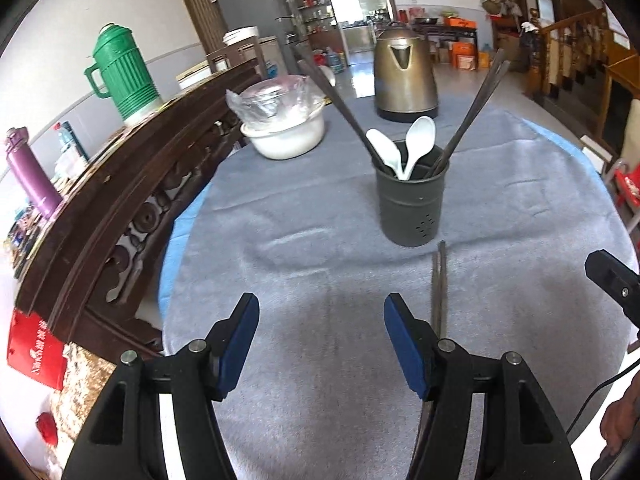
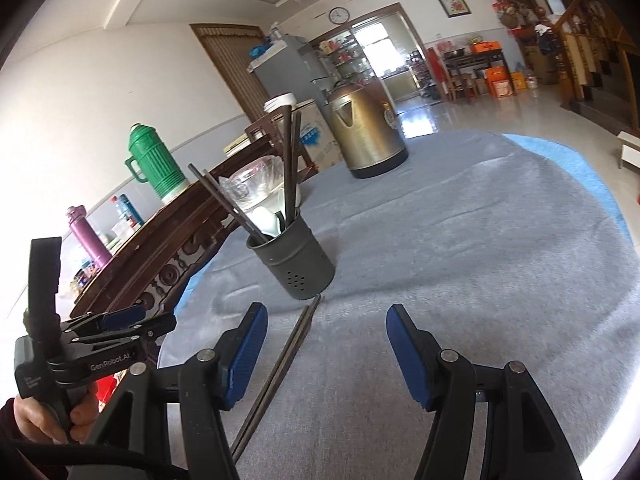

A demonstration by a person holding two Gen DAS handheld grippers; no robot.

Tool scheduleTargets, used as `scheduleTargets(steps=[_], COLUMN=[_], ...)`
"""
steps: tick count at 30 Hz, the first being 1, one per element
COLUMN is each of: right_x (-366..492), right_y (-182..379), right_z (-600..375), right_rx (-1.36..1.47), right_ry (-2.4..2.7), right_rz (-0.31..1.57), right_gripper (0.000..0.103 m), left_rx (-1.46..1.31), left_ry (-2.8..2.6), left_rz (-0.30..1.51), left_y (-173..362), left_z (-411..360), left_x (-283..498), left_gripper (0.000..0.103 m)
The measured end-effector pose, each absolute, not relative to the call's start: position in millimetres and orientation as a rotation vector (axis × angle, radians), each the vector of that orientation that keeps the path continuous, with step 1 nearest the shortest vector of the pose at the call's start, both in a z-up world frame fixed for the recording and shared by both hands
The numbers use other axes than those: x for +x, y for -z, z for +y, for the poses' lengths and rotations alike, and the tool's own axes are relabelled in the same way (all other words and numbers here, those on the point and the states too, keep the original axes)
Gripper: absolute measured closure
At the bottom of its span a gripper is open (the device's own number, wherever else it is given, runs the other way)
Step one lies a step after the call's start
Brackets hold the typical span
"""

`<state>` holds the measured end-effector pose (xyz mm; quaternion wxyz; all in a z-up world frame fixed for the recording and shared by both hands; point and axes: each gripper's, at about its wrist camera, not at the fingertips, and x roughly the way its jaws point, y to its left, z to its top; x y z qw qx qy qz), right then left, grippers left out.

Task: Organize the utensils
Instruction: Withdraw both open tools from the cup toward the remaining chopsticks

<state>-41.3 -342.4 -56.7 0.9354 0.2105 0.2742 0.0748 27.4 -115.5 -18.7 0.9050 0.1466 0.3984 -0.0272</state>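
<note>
A dark grey utensil holder (image 1: 411,207) stands on the grey cloth, with two white spoons (image 1: 418,146) and dark chopsticks (image 1: 470,118) in it. It also shows in the right wrist view (image 2: 294,258). A loose pair of dark chopsticks (image 1: 439,286) lies on the cloth just in front of the holder, beside my left gripper's right finger; in the right wrist view the pair (image 2: 290,354) lies beside my right gripper's left finger. My left gripper (image 1: 321,334) is open and empty. My right gripper (image 2: 327,344) is open and empty.
A bronze kettle (image 1: 404,74) stands at the table's far side and a white basin with a plastic-covered bowl (image 1: 282,120) at the far left. A dark carved wooden bench (image 1: 132,184) with a green thermos (image 1: 122,74) and a purple bottle (image 1: 30,172) runs along the left.
</note>
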Motion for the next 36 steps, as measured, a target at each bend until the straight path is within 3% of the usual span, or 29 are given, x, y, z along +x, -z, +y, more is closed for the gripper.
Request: scheduleTargets(steps=[23,36], right_x=[-40,-62], right_y=[47,36], right_z=[-316,-303], right_rx=[0.395,0.341], right_ry=[-0.193,0.016], right_rz=[0.614,0.689], right_gripper=[0.037,0.037], left_rx=[0.286,0.169], left_ry=[0.066,0.253], left_rz=[0.779,0.830], left_y=[6,39], left_z=[-95,-67], left_x=[24,45], left_gripper=[0.036,0.036])
